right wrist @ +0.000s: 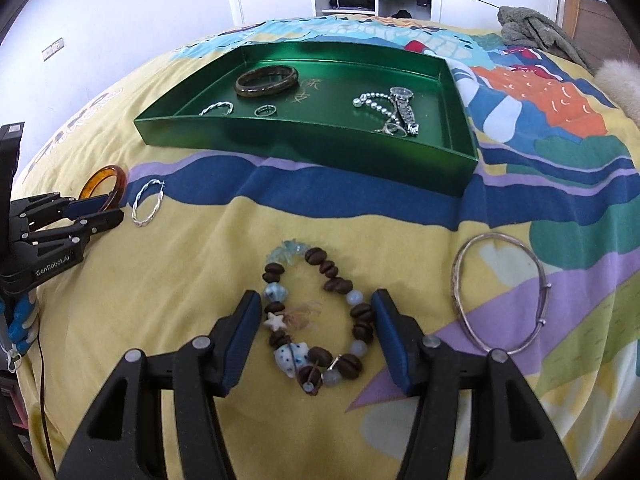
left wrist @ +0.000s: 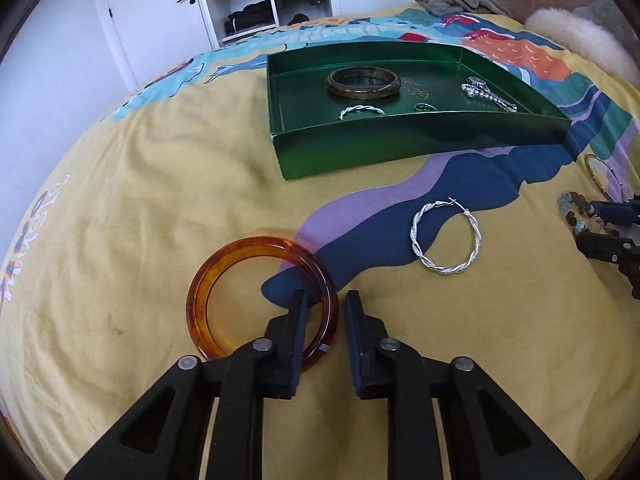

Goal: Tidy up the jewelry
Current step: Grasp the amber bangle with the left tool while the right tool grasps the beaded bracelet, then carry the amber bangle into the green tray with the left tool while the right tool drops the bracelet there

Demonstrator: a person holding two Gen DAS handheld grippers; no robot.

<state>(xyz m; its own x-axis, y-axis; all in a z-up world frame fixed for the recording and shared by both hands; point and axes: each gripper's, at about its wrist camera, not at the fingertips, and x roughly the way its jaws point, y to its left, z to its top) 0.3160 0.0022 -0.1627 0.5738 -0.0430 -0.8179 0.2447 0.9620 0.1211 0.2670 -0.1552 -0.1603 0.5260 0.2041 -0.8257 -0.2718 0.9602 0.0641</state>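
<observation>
At the far left of the bed, the left gripper (left wrist: 325, 304) hung low over the amber bangle (left wrist: 262, 298), its 2 fingers a little apart, 1 finger inside the ring and the other outside, straddling the near-right rim without clearly pressing it. Just to the right lay a twisted silver hoop (left wrist: 445, 236) flat on the yellow patterned bedspread (left wrist: 140, 200), apart from the bangle.

Beyond them sat the green tray (right wrist: 304, 142), shallow-walled. From its left to right it held a small twisted silver hoop (right wrist: 216, 108), a dark green bangle (right wrist: 266, 80) behind it, a small ring (right wrist: 265, 110), then a silver bead chain (right wrist: 370, 102) and a metal wristwatch (right wrist: 403, 110) lying touching each other.

Nearer, in the middle, the beaded bracelet (right wrist: 314, 316) of brown beads, pale blue stones and a white star lay on the spread between the fingers of the right gripper (right wrist: 316, 304), which stood spread wide, 1 finger on each side, just beside the beads but not closed on them.

Farthest right rested a thin silver bangle (right wrist: 498, 292), flat on the cover, well clear of the tray.
</observation>
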